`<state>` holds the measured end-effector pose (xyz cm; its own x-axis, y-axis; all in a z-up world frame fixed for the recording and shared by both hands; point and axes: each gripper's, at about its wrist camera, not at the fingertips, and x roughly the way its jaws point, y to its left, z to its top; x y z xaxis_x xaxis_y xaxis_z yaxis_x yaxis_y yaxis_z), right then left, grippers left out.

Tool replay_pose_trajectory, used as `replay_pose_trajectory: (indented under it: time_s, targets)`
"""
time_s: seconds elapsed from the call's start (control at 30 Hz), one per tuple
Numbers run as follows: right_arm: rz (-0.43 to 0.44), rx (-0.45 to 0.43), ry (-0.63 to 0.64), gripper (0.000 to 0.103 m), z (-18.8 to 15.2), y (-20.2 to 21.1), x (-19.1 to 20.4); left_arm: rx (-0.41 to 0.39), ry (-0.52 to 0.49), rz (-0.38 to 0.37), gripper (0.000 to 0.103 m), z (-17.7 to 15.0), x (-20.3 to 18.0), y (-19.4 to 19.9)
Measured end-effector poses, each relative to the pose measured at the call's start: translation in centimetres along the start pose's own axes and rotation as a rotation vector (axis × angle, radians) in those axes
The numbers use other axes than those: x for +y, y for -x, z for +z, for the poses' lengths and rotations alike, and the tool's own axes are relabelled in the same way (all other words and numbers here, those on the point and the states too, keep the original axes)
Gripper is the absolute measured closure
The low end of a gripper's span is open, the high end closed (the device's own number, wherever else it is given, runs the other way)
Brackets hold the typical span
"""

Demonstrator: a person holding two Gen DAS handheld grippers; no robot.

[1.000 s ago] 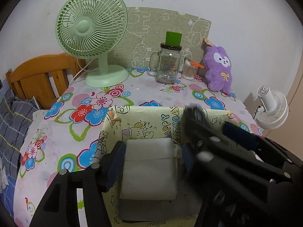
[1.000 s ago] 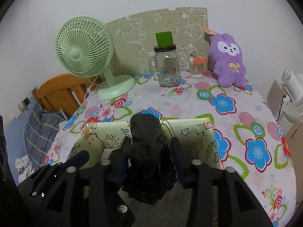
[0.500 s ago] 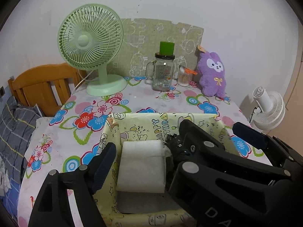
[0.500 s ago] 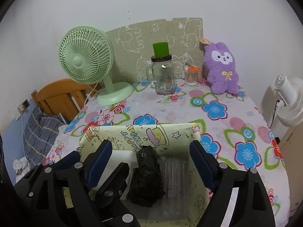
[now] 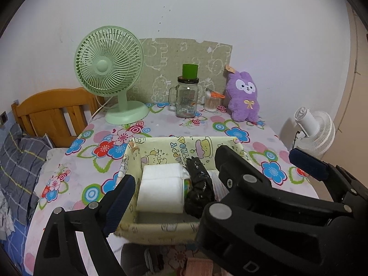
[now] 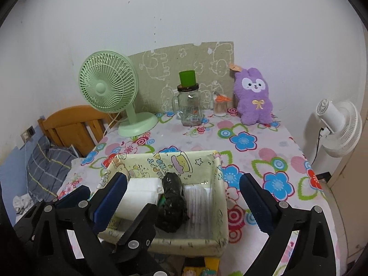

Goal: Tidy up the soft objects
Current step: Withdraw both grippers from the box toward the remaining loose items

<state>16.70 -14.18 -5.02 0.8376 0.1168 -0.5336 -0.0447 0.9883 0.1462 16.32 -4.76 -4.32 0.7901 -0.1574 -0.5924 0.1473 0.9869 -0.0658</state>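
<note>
A pale yellow cartoon-print fabric box (image 5: 161, 151) (image 6: 191, 161) stands at the near edge of the flowered table. In it lie a folded white cloth (image 5: 161, 188) (image 6: 140, 195), a black crumpled bundle (image 5: 199, 188) (image 6: 171, 204) and a clear plastic packet (image 6: 197, 195). A purple plush rabbit (image 5: 243, 96) (image 6: 253, 96) sits at the back right. My left gripper (image 5: 211, 177) is open and empty above the box. My right gripper (image 6: 181, 197) is open and empty above the box; its body crosses the left wrist view.
A green desk fan (image 5: 110, 73) (image 6: 108, 89) stands back left. A glass mug jar with a green cup on top (image 5: 187, 99) (image 6: 189, 101) and a cotton-swab jar (image 5: 211, 101) stand at the back. A white fan (image 6: 338, 128) stands right, a wooden headboard (image 5: 53, 110) left.
My right gripper opened and let go of the black bundle, which now lies in the box. Both grippers pulled back and up from the box.
</note>
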Motion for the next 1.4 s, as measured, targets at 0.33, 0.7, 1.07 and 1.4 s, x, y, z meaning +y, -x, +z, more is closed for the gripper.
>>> replay_pose_trajectory:
  time_s: [0.33, 0.7, 1.07, 1.4]
  targets:
    - [-0.010, -0.028, 0.003, 0.001, -1.5, 3.1, -0.3, -0.032, -0.018, 0.009, 0.010, -1.6, -1.2, 2.7]
    - [-0.048, -0.037, -0.001, 0.001, -3.9, 5.6, -0.7, -0.030, -0.015, -0.024, 0.010, -3.9, -1.9, 4.4]
    - [-0.061, -0.028, 0.016, 0.001, -6.5, 6.8, -0.1, -0.030, 0.003, -0.029, 0.009, -6.7, -1.5, 5.4]
    - [-0.065, -0.029, 0.028, 0.001, -9.0, 6.7, 0.4, -0.038, 0.008, -0.010, 0.009, -9.1, -0.9, 5.6]
